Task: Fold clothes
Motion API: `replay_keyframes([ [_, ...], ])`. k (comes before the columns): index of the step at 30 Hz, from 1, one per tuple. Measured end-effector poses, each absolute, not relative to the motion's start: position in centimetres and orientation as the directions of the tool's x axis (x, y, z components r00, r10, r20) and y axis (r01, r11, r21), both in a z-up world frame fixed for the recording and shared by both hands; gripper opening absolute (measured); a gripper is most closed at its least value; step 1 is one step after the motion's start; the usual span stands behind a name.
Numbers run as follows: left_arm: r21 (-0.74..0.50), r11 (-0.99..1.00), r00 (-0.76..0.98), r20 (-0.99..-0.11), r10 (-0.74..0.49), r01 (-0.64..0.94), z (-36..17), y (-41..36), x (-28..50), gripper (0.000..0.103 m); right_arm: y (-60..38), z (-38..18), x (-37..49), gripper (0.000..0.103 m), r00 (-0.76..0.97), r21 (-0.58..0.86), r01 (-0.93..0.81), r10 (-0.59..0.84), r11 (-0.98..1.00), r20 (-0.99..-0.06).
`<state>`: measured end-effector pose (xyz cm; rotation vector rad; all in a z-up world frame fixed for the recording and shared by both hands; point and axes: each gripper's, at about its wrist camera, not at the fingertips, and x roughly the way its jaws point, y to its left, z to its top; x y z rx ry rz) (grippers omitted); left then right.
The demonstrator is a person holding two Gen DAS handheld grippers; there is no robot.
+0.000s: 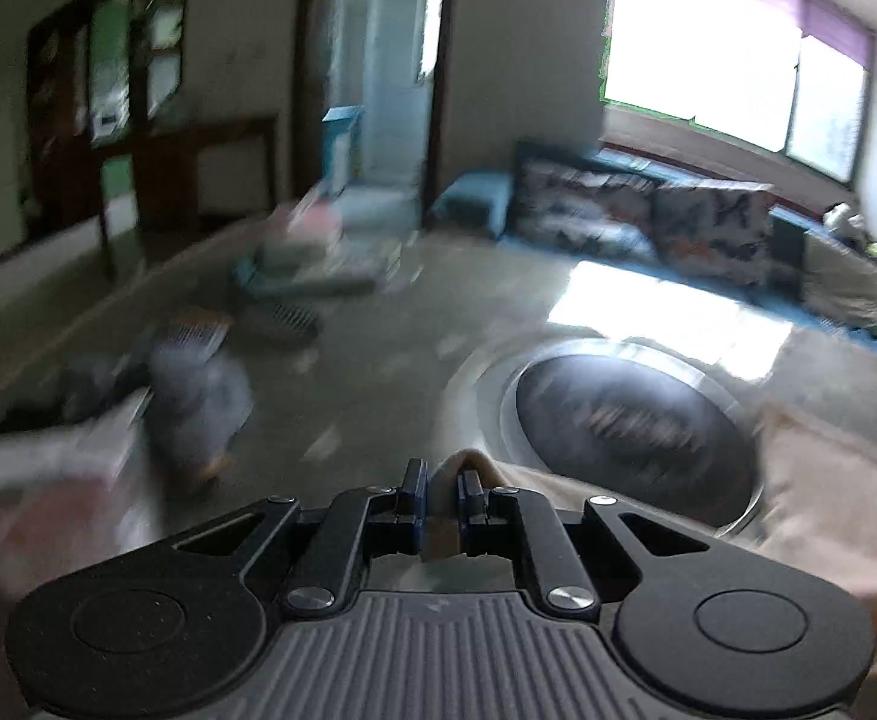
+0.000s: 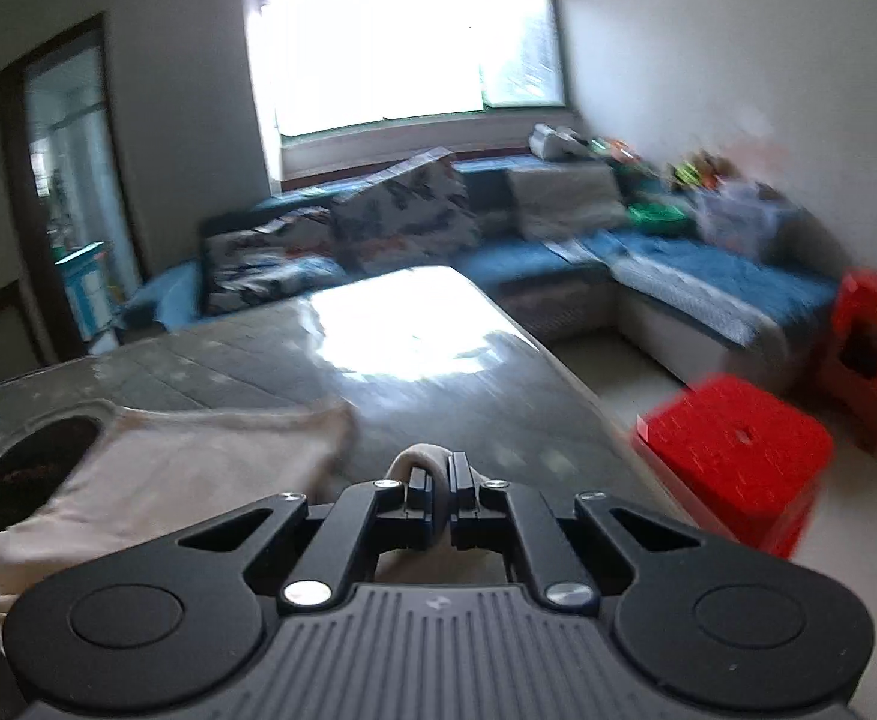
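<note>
Both grippers, left gripper [image 1: 440, 489] and right gripper [image 2: 436, 471], pinch a beige cloth [image 2: 198, 468], blurred at lower left over the glossy grey table [image 2: 414, 384].

1. Left gripper [image 1: 441, 489] at 6 o'clock of the left wrist view, jaws pinching a fold of the garment [image 1: 822, 510], which trails off toward 4 o'clock.
2. Round inset [image 1: 630, 420] in the table [image 1: 414, 336] lies at 2 o'clock of that gripper, partly under the garment.
3. Heap of clothes [image 1: 198, 402] on the table at 9 o'clock.
4. Sofa [image 1: 648, 216] beyond the table's far edge, window [image 1: 732, 60] behind it.
5. Right gripper [image 2: 438, 480] clamps another fold; the garment spreads toward 9 o'clock.
6. Stools [image 2: 738, 462] on the floor at 3 o'clock.
</note>
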<state>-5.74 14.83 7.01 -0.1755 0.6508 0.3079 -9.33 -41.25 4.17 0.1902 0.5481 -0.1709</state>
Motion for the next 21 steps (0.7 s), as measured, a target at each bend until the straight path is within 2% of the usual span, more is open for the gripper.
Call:
replay_keyframes([
  [2, -0.049, 0.935, 0.707, -0.669, 0.229, -0.35, 5.5, 15.6, -6.3, 0.012, -42.5, 2.5, -9.8, 0.021, 0.802, 0.146, 0.263, -0.132, 0.954, -0.582],
  [4, -0.039, 0.934, 0.692, -0.682, 0.235, -0.356, 5.0, 16.0, -7.0, 0.02, -43.4, 1.7, -10.3, 0.024, 0.781, 0.146, 0.297, -0.152, 0.944, -0.606],
  [6, -0.015, 0.933, 0.69, -0.677, 0.256, -0.361, 5.3, 16.0, -7.3, 0.024, -44.2, 1.1, -10.8, 0.033, 0.763, 0.144, 0.326, -0.17, 0.934, -0.624],
  [8, 0.0, 0.938, 0.712, -0.652, 0.263, -0.347, 6.2, 15.7, -7.7, 0.047, -44.5, 1.3, -11.1, 0.04, 0.764, 0.127, 0.334, -0.189, 0.934, -0.617],
  [11, 0.008, 0.952, 0.752, -0.612, 0.246, -0.305, 7.5, 15.1, -8.5, 0.049, -43.8, 1.7, -11.0, 0.049, 0.769, 0.086, 0.312, -0.199, 0.946, -0.608],
  [12, 0.002, 0.962, 0.77, -0.6, 0.218, -0.271, 7.9, 14.6, -8.8, 0.049, -43.3, 1.8, -10.8, 0.049, 0.77, 0.069, 0.297, -0.196, 0.952, -0.607],
  [15, -0.01, 0.992, 0.811, -0.576, 0.099, -0.127, 8.3, 11.8, -9.6, 0.049, -41.9, 2.0, -10.3, 0.05, 0.772, 0.018, 0.252, -0.19, 0.968, -0.607],
  [17, -0.008, 0.999, 0.818, -0.575, 0.021, -0.031, 8.1, 9.4, -9.3, 0.049, -40.9, 2.1, -10.0, 0.057, 0.773, -0.016, 0.221, -0.186, 0.975, -0.606],
  [19, -0.015, 0.998, 0.815, -0.577, -0.055, 0.057, 7.8, 6.8, -9.0, 0.049, -39.8, 1.9, -9.1, 0.058, 0.771, -0.065, 0.197, -0.195, 0.978, -0.607],
  [21, -0.039, 0.989, 0.801, -0.582, -0.138, 0.141, 7.4, 4.5, -8.3, 0.049, -39.2, 1.7, -8.6, 0.066, 0.764, -0.108, 0.192, -0.218, 0.975, -0.608],
])
